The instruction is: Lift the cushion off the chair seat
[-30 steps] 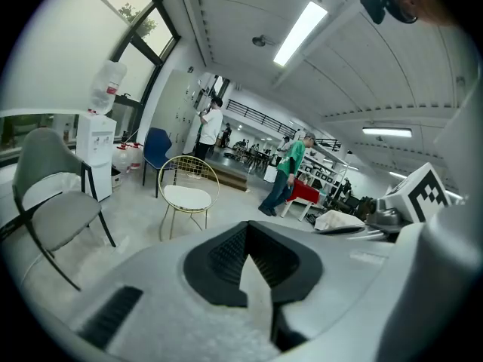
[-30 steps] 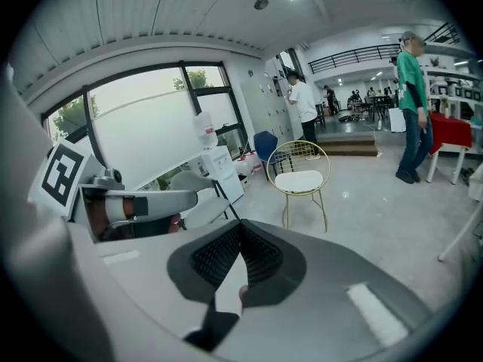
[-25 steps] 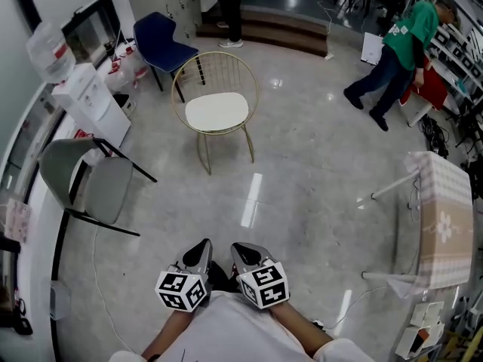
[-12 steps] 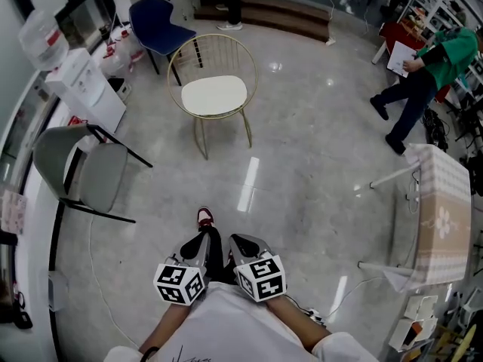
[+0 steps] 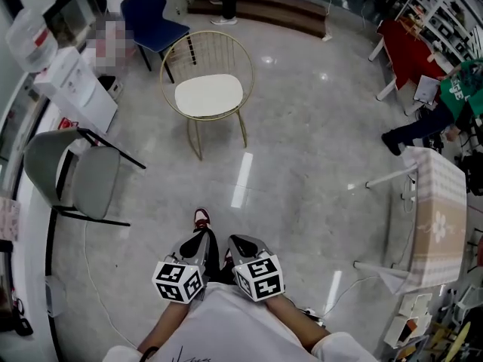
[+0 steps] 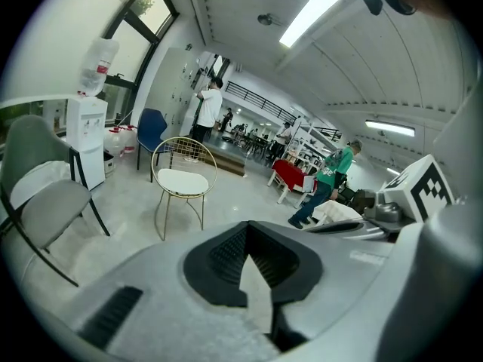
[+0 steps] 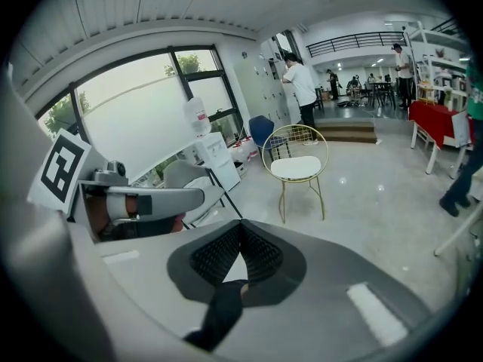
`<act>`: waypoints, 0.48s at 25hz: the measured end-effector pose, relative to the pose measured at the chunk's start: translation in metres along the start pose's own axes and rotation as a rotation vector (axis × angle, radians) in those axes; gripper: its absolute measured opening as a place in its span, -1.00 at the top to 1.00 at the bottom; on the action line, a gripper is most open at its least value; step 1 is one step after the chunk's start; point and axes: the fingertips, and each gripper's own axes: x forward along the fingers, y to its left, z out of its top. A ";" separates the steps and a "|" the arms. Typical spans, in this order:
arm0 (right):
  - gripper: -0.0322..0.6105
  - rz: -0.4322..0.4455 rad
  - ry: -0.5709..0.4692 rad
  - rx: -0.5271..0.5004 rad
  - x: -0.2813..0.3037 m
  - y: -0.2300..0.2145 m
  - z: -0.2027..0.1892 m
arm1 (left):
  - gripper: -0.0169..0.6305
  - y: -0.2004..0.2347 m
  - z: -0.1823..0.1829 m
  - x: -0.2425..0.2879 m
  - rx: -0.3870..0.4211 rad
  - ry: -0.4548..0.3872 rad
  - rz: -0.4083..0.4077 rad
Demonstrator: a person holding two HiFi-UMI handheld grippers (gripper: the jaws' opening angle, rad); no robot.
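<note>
Here both pairs of jaws are pressed together with nothing between them. The left gripper [image 5: 198,239] and right gripper [image 5: 242,243] sit side by side at bottom centre. Well apart from them, at upper left, the rounded cream cushion [image 5: 209,95] lies on the gold wire-frame chair [image 5: 207,53].

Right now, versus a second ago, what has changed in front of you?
A red shoe has stepped out ahead of the grippers, and the person in green has walked to the picture's right edge. The left gripper and right gripper stay shut, empty, side by side; the cushion still lies on the gold chair.
</note>
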 end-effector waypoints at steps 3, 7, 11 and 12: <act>0.88 -0.012 0.006 -0.001 0.013 -0.008 0.013 | 0.94 0.006 0.014 0.014 -0.001 0.002 -0.021; 0.88 -0.023 0.005 -0.008 0.035 -0.017 0.037 | 0.94 0.021 0.037 0.034 0.007 0.002 -0.037; 0.88 -0.028 0.010 -0.032 0.064 -0.019 0.065 | 0.94 0.049 0.064 0.048 0.003 0.001 -0.035; 0.88 -0.029 0.012 -0.036 0.071 -0.019 0.072 | 0.94 0.056 0.072 0.051 0.001 0.000 -0.034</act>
